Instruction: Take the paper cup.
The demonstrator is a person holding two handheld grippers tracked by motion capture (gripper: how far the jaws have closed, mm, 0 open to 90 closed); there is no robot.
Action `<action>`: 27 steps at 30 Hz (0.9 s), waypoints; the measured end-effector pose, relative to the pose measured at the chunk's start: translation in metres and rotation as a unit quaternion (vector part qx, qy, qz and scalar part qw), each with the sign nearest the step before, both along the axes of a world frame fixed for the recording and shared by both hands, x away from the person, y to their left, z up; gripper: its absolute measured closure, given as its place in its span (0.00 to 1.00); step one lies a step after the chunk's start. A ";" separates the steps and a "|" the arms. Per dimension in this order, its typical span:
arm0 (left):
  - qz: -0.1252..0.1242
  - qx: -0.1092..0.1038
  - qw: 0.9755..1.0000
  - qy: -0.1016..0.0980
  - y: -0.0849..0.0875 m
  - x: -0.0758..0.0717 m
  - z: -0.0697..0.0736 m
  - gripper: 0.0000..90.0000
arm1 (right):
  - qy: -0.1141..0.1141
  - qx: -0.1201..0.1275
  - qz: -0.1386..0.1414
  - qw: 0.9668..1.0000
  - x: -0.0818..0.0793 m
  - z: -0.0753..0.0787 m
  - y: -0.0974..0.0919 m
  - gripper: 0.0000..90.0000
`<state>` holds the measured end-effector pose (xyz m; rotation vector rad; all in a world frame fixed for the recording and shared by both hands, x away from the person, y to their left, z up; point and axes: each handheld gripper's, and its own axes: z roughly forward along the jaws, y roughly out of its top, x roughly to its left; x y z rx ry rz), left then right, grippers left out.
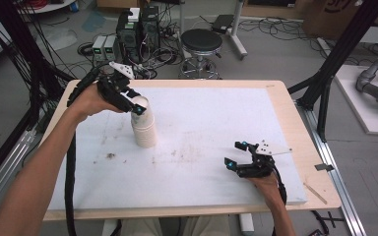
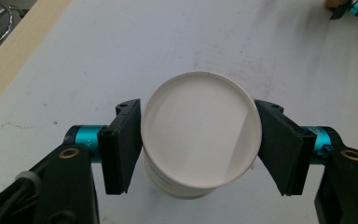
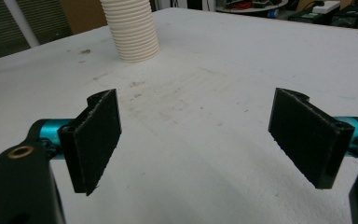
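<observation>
A stack of white paper cups (image 1: 144, 132) stands upside down on the white board (image 1: 211, 113), left of its middle; in the right gripper view the ribbed stack (image 3: 131, 30) rises at the far top. My left gripper (image 1: 137, 106) reaches in from the left and is shut on the top cup (image 2: 200, 135), one black pad pressing each side just under its flat base. My right gripper (image 1: 235, 154) rests low near the board's front right, and in its own view the right gripper (image 3: 209, 135) is open with bare board between the pads.
The wooden table edge (image 1: 295, 147) frames the board. A thin wooden stick (image 1: 315, 191) lies at the front right corner. Behind the table stand a black stool (image 1: 202, 42) and computer boxes (image 1: 138, 29) among floor cables. Black frame posts (image 1: 342, 54) rise at the right.
</observation>
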<state>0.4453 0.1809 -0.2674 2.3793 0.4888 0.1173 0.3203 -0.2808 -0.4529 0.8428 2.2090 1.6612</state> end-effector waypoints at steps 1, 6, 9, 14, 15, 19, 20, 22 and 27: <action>0.000 0.000 1.000 0.000 0.000 0.000 0.000 0.39 | 0.000 0.000 0.000 1.000 0.000 0.000 0.000 0.19; 0.010 -0.022 0.999 -0.021 0.003 -0.004 0.029 0.39 | 0.003 -0.001 -0.001 1.000 0.000 0.000 0.000 0.19; 0.015 -0.030 0.999 -0.036 0.005 -0.006 0.043 0.40 | 0.002 -0.001 -0.001 1.000 0.000 0.000 0.000 0.19; 0.013 -0.040 0.997 -0.060 0.009 -0.013 0.075 0.40 | 0.006 0.000 0.000 1.000 0.000 0.000 0.000 0.19; 0.013 -0.044 0.997 -0.068 0.009 -0.016 0.085 0.40 | 0.005 -0.001 -0.001 1.000 0.000 0.000 0.000 0.19; 0.010 -0.048 0.996 -0.079 0.009 -0.021 0.101 0.40 | 0.005 -0.002 -0.001 1.000 0.000 0.000 0.000 0.19; 0.008 -0.048 0.995 -0.082 0.008 -0.022 0.104 0.40 | 0.005 -0.002 -0.001 1.000 0.000 0.000 0.000 0.19; 0.007 -0.046 0.995 -0.086 0.007 -0.024 0.109 0.40 | 0.004 -0.003 -0.001 1.000 0.000 0.000 0.000 0.19; 0.005 -0.045 0.995 -0.087 0.006 -0.026 0.110 0.40 | 0.003 -0.003 -0.001 1.000 0.000 0.000 0.001 0.19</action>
